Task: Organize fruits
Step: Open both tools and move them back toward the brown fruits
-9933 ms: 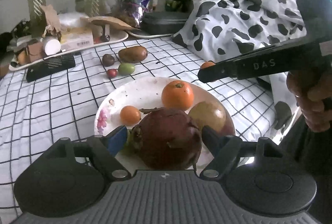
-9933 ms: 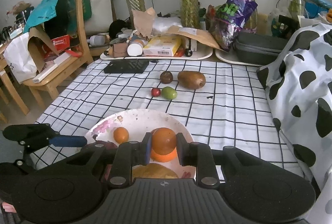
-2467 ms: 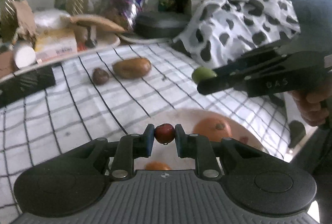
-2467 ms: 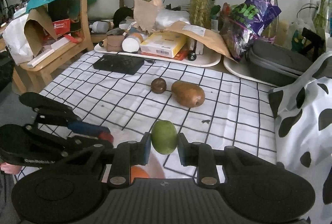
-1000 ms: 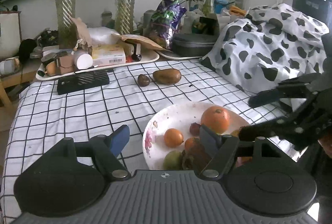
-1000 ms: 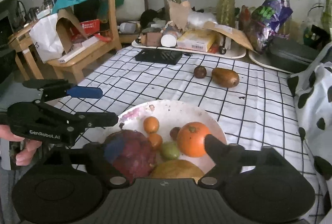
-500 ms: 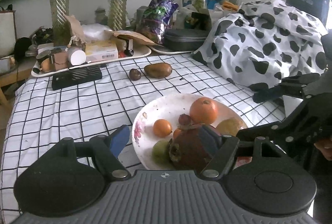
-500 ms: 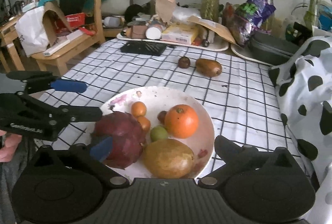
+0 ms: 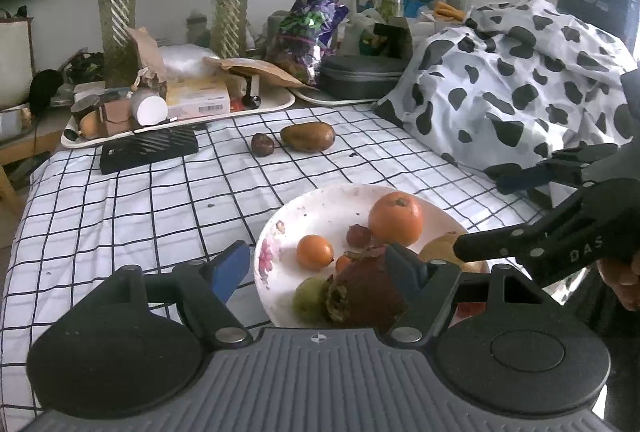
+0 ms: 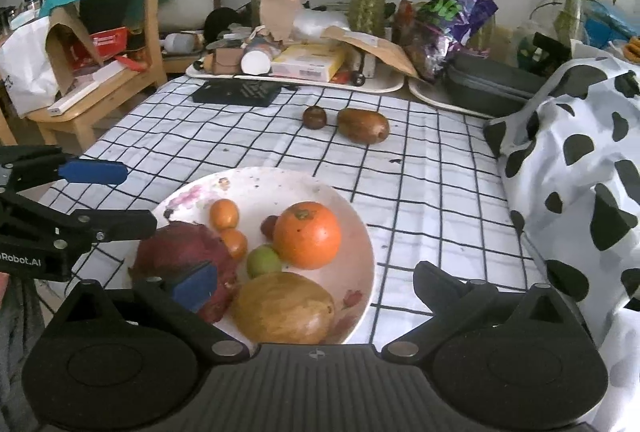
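A white plate (image 10: 348,210) on the checked cloth holds a big orange (image 10: 307,234), a dark red dragon fruit (image 10: 176,252), a yellow-brown fruit (image 10: 283,308), a small green fruit (image 10: 263,261), two small orange fruits (image 10: 224,213) and a small dark red fruit (image 10: 269,225). The plate also shows in the left wrist view (image 9: 320,210). A brown oblong fruit (image 10: 363,125) and a small dark round fruit (image 10: 314,117) lie on the cloth beyond. My left gripper (image 9: 318,268) is open and empty at the plate's near-left edge. My right gripper (image 10: 312,282) is open and empty at its near side.
A black flat device (image 10: 236,92) and cluttered white trays (image 10: 296,78) with boxes line the table's far edge, with plant vases behind. A cow-print cloth (image 10: 580,168) covers the right side. A wooden chair (image 10: 100,72) stands at the left.
Both grippers let go of the small red and green fruits onto the plate, opened, and drew back a little. The plate now sits closer in both views.
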Demonstrator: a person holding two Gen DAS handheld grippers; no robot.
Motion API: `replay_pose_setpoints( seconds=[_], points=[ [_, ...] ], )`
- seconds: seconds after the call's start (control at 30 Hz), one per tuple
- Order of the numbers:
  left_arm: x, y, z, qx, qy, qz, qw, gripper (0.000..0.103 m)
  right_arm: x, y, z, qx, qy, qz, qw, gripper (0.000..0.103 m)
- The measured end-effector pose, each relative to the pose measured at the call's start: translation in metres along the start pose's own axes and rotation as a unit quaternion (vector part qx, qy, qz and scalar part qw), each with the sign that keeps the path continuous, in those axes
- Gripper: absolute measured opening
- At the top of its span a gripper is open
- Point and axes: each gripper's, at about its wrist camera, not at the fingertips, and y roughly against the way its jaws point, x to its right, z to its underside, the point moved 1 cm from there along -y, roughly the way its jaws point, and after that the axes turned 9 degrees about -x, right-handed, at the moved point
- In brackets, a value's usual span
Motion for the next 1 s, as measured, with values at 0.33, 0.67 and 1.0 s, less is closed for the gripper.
replay_pose_setpoints(
  seconds=[0.33, 0.67, 1.0],
  points=[
    [-0.004, -0.01, -0.006, -0.008, 0.0, -0.012, 0.9999, 0.073, 0.004, -0.003, -0.006, 0.013, 0.001, 0.027, 1.0, 0.103],
    [-0.011, -0.02, -0.016, 0.004, -0.002, -0.017, 0.9998, 0.073, 0.007, -0.014, -0.018, 0.013, 0.009, 0.046, 0.999, 0.103],
    [-0.033, -0.044, -0.041, 0.013, 0.011, -0.016, 0.9997, 0.073, 0.019, -0.035, -0.045, 0.018, 0.007, 0.051, 0.999, 0.103]
  ],
)
